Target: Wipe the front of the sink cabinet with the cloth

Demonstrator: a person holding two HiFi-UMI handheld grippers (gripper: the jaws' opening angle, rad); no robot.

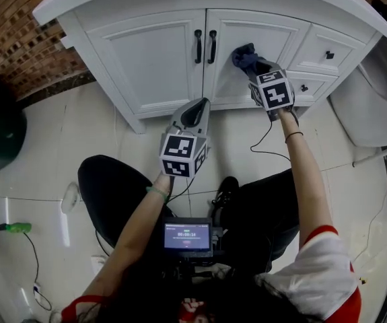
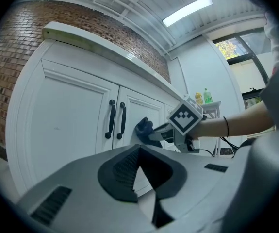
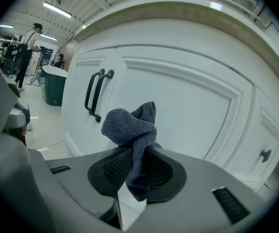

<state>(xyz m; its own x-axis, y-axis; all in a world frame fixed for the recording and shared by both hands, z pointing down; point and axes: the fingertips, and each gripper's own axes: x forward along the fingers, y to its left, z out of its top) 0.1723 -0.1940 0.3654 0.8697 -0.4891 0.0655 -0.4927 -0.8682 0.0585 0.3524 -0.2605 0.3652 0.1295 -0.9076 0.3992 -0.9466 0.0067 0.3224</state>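
R tool (image 3: pixel 138 154) clamped cloth (image 3: pixel 129 127) against cabinet door (image 3: pixel 192 110) just ahead; L tool (image 2: pixel 139 150) closed, empty.

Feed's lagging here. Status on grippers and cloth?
Right gripper shut on cloth, at the right cabinet door. Left gripper shut, empty, hanging back. Door handles just beside cloth; nothing else in the way.

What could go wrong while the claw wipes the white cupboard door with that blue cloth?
The cloth is pinched as a bunched wad in the right claw, so it might slip out or wipe only a small patch. The black door handles are just beside it and could snag the cloth. The cable dangling under that claw might tangle.
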